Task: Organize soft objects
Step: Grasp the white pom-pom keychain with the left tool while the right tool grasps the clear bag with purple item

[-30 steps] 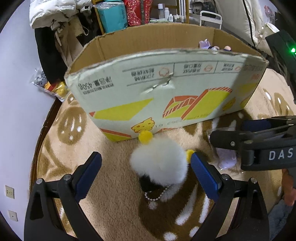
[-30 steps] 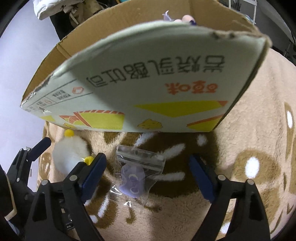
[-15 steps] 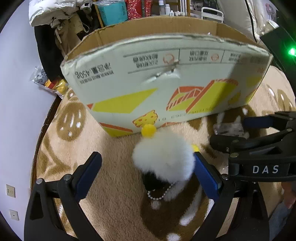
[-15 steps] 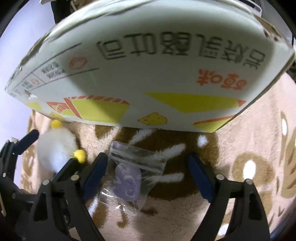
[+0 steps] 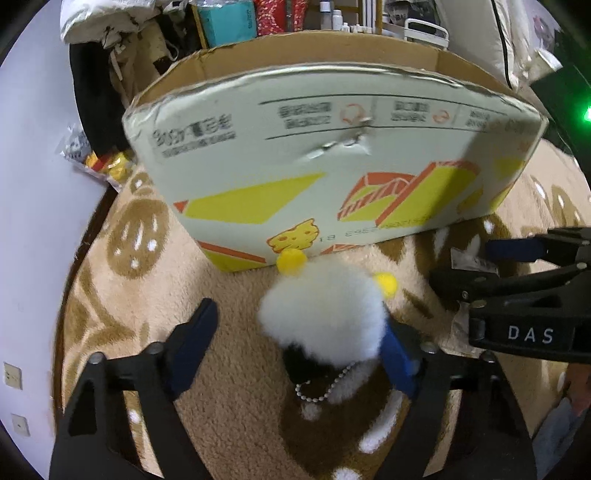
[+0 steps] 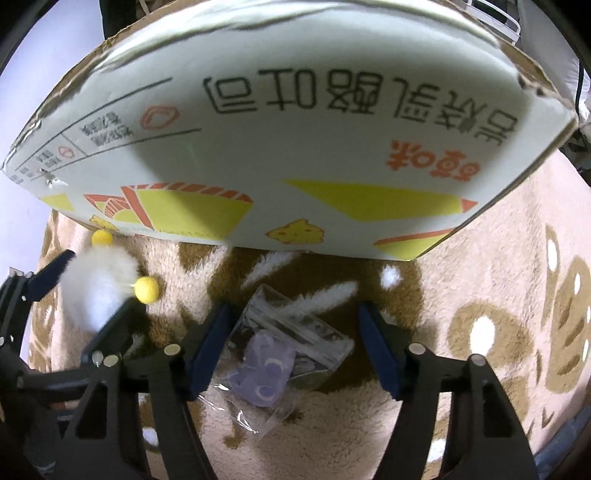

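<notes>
A white fluffy pom-pom toy (image 5: pixel 325 306) with yellow balls and a bead chain lies on the rug in front of the cardboard box (image 5: pixel 332 147). My left gripper (image 5: pixel 295 343) is open around it; the right pad touches its side. It also shows in the right wrist view (image 6: pixel 99 288). A clear bag holding a purple soft item (image 6: pixel 269 365) lies between the open fingers of my right gripper (image 6: pixel 295 347). The box wall (image 6: pixel 295 129) stands just beyond both.
A beige and brown patterned rug (image 5: pixel 122 280) covers the floor. Behind the box are clothes (image 5: pixel 99 92), a teal box (image 5: pixel 229 18) and bottles. The white wall (image 5: pixel 33 184) is at the left. Snack packets (image 5: pixel 107 162) lie by the wall.
Both grippers have moved forward and lower. The pom-pom now sits between the left fingers, and both pairs of jaws have narrowed around their objects.
</notes>
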Tool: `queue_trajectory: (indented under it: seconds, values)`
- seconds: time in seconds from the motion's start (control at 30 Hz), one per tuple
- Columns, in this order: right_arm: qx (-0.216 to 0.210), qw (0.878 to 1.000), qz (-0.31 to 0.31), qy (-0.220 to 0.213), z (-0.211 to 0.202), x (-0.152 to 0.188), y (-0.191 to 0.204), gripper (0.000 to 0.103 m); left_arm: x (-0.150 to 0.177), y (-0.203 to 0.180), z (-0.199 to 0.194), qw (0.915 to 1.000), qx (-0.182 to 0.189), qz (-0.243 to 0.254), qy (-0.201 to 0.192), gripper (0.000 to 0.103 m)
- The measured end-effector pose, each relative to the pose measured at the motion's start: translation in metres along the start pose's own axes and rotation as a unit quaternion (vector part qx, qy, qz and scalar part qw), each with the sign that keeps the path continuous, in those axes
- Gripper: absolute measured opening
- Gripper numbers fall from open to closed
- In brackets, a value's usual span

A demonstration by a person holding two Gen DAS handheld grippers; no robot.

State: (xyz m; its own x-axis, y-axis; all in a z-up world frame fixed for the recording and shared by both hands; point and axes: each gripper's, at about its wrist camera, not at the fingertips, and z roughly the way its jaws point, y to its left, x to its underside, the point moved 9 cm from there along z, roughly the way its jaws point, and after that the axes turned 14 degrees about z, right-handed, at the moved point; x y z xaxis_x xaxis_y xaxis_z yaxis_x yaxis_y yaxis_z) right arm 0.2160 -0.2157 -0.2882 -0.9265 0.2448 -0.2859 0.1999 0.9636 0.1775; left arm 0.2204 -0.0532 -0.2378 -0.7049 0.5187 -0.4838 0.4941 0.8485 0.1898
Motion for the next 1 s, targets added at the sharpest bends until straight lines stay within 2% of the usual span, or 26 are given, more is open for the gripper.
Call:
queue_trajectory:
  seconds: [0.13,0.2,0.37,0.6,0.67,0.7,0.77,0.83,1.0]
  values:
    - [-0.009,1.0,0.007,0.002,-0.001,-0.001,-0.003,0.066,0.001,-0.001,0.004,1.0,0.008,0.002,0.001,0.06]
    - [-0.013,1.0,0.011,0.003,-0.002,-0.003,-0.005,0.063,-0.001,-0.004,0.003,0.9999,0.007,0.012,-0.003,0.056]
    - [-0.036,0.999,0.024,0.016,0.0,-0.006,-0.011,0.063,-0.001,-0.007,0.004,0.9999,0.01,0.013,-0.003,0.054]
    - [-0.039,0.999,0.022,0.017,-0.003,-0.014,-0.025,0.063,-0.001,-0.008,0.006,0.9998,0.017,0.002,-0.004,0.054]
    - [-0.039,0.999,0.021,0.017,-0.003,-0.016,-0.026,0.063,-0.002,-0.008,0.007,0.9997,0.022,0.003,-0.009,0.05]
    - [-0.038,0.999,0.02,0.016,-0.004,-0.017,-0.027,0.063,0.001,-0.005,0.009,0.9994,0.031,0.002,-0.012,0.042]
    - [-0.035,0.999,0.016,0.013,-0.005,-0.013,-0.026,0.062,-0.001,-0.004,0.01,0.999,0.041,0.001,-0.018,0.04]
    - [-0.031,0.999,0.017,0.006,-0.003,-0.008,-0.019,0.052,0.0,-0.005,0.008,0.9989,0.043,0.004,-0.021,0.038]
    - [-0.039,0.999,0.031,0.002,-0.007,-0.009,-0.023,0.043,0.0,-0.005,0.001,0.9988,0.042,0.002,-0.026,0.038]
